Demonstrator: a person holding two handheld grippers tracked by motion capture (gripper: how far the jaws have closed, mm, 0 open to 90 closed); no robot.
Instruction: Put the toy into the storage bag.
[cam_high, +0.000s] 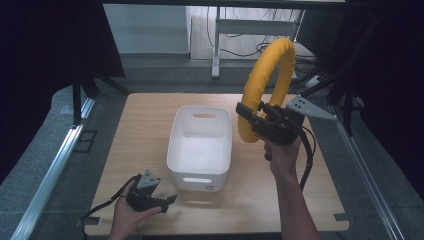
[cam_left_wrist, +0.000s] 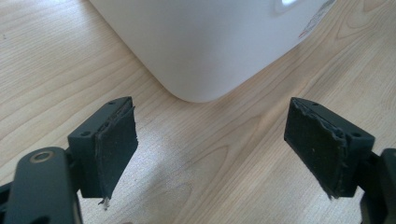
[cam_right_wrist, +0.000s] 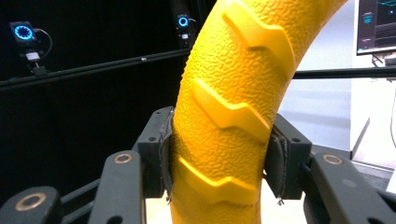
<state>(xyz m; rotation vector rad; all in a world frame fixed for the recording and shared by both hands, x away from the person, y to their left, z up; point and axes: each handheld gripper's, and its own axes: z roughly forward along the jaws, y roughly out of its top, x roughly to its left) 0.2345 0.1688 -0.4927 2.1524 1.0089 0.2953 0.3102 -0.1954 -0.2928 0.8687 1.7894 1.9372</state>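
High view set above table (cam_high: 150, 210), aimed forward-down. Gripper views set close along jaws. White bin (cam_high: 200, 145) (cam_left_wrist: 210, 42) shared with left gripper view.

The bin (cam_high: 200, 145) sits mid-table (cam_high: 310, 210). Right of the bin, the right gripper (cam_high: 250, 120) holds the ring (cam_high: 267, 80) upright above the tabletop. The left gripper (cam_high: 167, 201) rests before the bin's near left corner.

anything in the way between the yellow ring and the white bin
Nothing visible. The right hand-held gripper holds the yellow ring upright in the air just right of the white bin, whose open top looks empty. The left hand-held gripper sits low by the bin's near corner, off that path.
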